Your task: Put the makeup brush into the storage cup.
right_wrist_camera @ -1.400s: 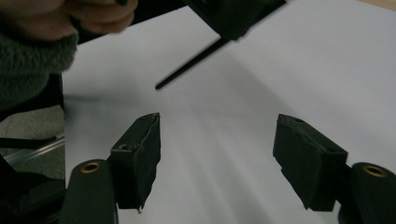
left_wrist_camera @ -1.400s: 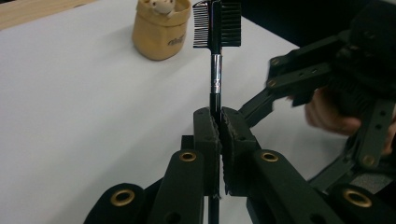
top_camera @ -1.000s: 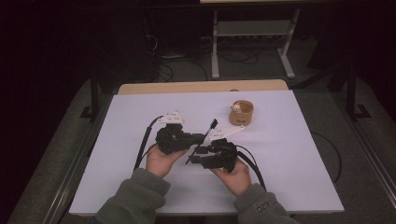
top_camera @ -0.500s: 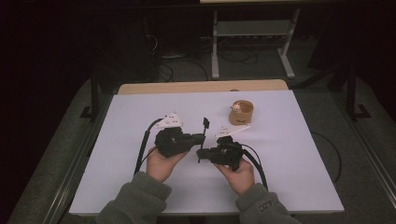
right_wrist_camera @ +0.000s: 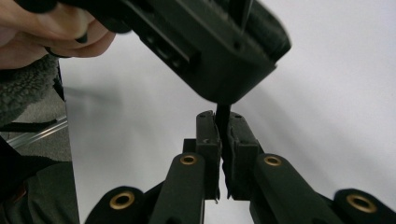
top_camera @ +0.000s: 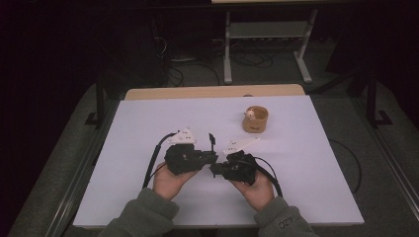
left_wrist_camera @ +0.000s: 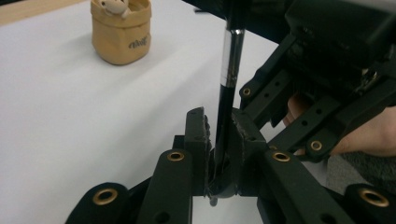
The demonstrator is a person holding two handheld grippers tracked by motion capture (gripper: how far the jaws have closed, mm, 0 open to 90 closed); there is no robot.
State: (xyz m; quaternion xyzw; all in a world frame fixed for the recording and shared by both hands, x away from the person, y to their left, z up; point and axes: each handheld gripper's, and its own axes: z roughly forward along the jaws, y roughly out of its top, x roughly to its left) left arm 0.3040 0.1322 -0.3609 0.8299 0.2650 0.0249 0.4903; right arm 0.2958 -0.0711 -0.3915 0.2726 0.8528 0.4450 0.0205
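Observation:
A thin black stick with a silver band (left_wrist_camera: pixel 232 56) stands nearly upright between my two grippers, its tip (top_camera: pixel 211 139) rising above them in the high view. My left gripper (left_wrist_camera: pixel 220 126) is shut on its lower black part. My right gripper (right_wrist_camera: pixel 223 123) is shut on a thin black end of the same stick, right under the left gripper's body (right_wrist_camera: pixel 210 42). In the high view the left gripper (top_camera: pixel 213 157) and right gripper (top_camera: pixel 216 170) meet nose to nose at the table's front middle. The stick's lower end is hidden by the jaws.
A small tan fabric pouch (top_camera: pixel 255 119) with a pale toy figure in it stands at the back right of the white table (top_camera: pixel 148 123); it also appears in the left gripper view (left_wrist_camera: pixel 121 32). Cables trail from both grippers. Dark floor and a metal stand lie beyond.
The stick has swung from leaning right to nearly upright and shifted slightly left. Both hands have drawn a little toward the front edge, still joined on the stick.

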